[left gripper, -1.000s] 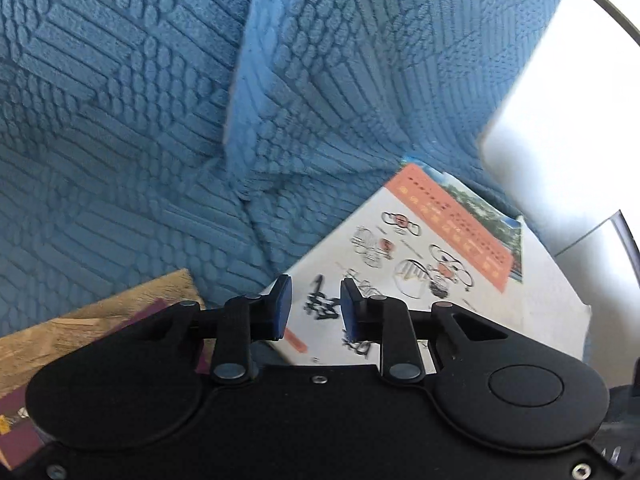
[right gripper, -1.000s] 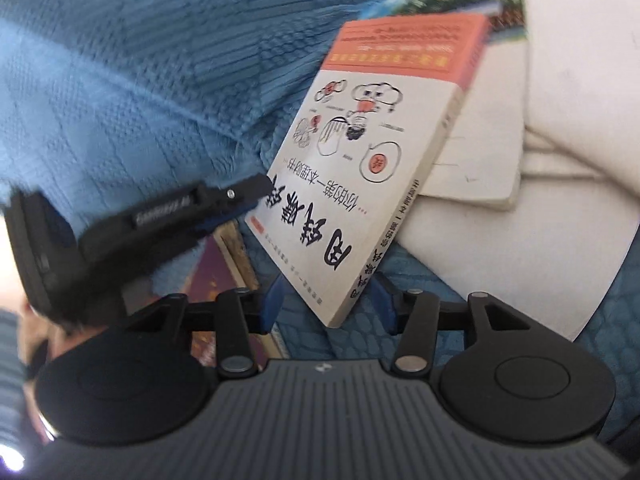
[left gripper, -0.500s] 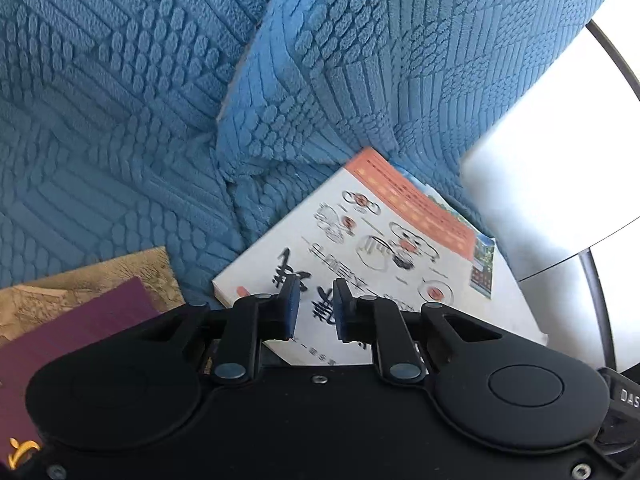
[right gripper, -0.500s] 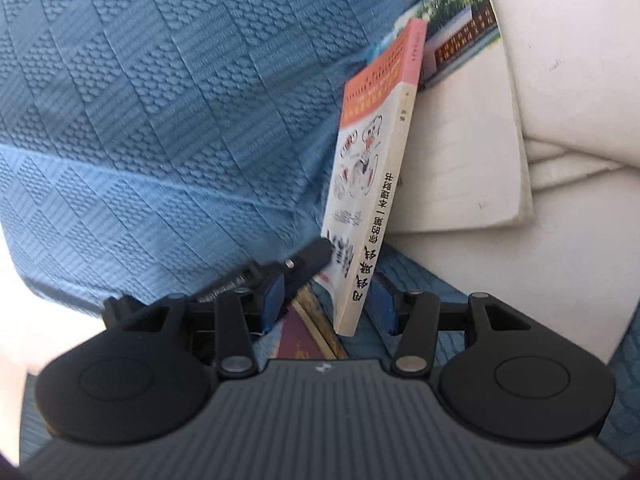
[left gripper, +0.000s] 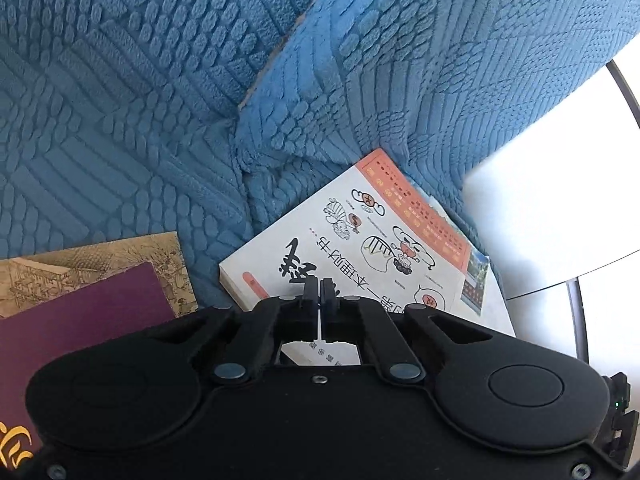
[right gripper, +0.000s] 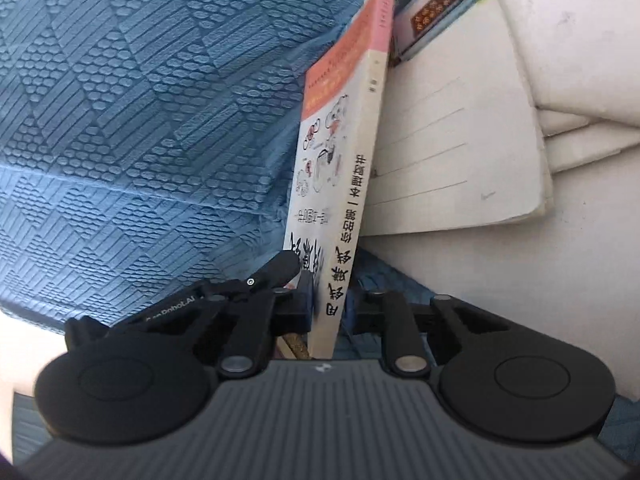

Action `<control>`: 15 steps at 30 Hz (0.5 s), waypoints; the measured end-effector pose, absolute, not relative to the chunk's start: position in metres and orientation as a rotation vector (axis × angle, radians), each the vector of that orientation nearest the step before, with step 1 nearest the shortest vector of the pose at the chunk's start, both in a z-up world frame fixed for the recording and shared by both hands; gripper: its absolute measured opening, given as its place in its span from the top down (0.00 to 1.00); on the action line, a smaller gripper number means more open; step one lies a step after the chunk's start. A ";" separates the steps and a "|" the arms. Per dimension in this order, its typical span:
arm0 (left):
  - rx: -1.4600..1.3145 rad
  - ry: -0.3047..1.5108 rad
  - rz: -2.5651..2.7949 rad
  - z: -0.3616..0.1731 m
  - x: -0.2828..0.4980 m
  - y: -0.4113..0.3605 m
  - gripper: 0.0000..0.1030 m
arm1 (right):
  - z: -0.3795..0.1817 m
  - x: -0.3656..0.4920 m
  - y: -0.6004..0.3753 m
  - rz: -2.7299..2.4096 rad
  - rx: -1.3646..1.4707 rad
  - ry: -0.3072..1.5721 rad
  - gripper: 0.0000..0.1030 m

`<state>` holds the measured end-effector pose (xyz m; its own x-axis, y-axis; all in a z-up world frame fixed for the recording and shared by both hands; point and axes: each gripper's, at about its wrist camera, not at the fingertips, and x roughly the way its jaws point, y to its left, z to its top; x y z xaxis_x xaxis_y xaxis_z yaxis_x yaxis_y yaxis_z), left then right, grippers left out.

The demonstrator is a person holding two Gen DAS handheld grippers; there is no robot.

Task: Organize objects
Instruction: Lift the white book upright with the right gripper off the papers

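The right gripper has just closed on the book, a light, stiff paperback best held by its spine at lower centre, while the left gripper has just closed to nearly shut, seemingly pinching the cover.

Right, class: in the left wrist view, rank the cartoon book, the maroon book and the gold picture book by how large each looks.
1. Cartoon book, fully shown.
2. Maroon book, though cut off by the frame and the tongs.
3. Gold picture book, mostly covered by the maroon one.
True sizes stay unsure.
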<state>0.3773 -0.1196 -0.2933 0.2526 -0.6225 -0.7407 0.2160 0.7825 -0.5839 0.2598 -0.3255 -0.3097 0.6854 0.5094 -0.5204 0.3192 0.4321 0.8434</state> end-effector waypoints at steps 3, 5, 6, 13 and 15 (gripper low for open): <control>-0.473 1.184 -0.592 -0.286 0.378 -0.110 0.83 | -0.299 0.259 -0.329 0.174 1.141 0.822 0.81; -0.511 1.172 -0.576 -0.279 0.379 -0.101 0.56 | -0.294 0.258 -0.333 0.191 1.153 0.805 0.82; -0.525 1.162 -0.568 -0.276 0.379 -0.097 0.54 | -0.292 0.258 -0.335 0.197 1.157 0.800 0.82; -0.651 1.228 -0.519 -0.280 0.385 -0.079 0.53 | -0.284 0.261 -0.347 0.217 1.186 0.800 0.81; -0.662 1.246 -0.502 -0.283 0.386 -0.077 0.53 | -0.282 0.264 -0.349 0.224 1.194 0.800 0.81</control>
<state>0.3855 -0.0768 -0.2828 0.2543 -0.6751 -0.6926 -0.0065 0.7149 -0.6992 0.2641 -0.3491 -0.2822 0.7119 0.5517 -0.4346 0.2464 0.3833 0.8902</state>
